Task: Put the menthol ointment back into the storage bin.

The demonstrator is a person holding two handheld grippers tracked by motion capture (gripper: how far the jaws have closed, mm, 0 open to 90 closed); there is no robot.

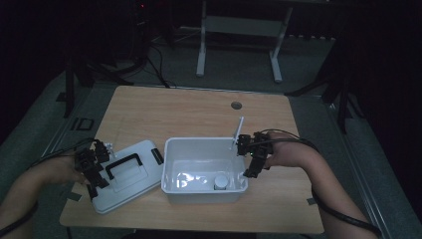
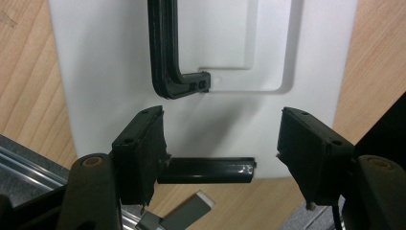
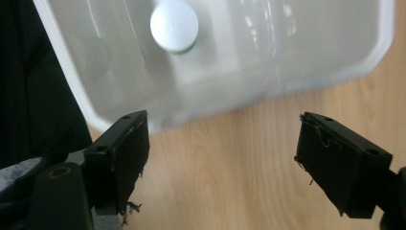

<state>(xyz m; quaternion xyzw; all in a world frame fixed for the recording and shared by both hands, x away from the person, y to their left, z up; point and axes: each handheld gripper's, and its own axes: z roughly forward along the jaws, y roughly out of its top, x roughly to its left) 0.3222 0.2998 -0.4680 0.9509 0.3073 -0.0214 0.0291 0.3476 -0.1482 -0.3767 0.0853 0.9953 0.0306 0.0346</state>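
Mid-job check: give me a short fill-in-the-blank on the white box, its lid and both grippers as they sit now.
1. The white plastic lid with the black handle lies to the ____ of the open white plastic box.
2. A small white-capped bottle stands ____ the box.
3. The right gripper holds ____.
4. The left gripper hovers over the ____.

Missing words: left; inside; nothing; lid

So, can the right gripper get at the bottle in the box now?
Probably yes: the right gripper is open beside the box, which has no lid on, and nothing covers the bottle.

High view dim, background black; gripper views brighter, bin (image 3: 287, 57) blurred.
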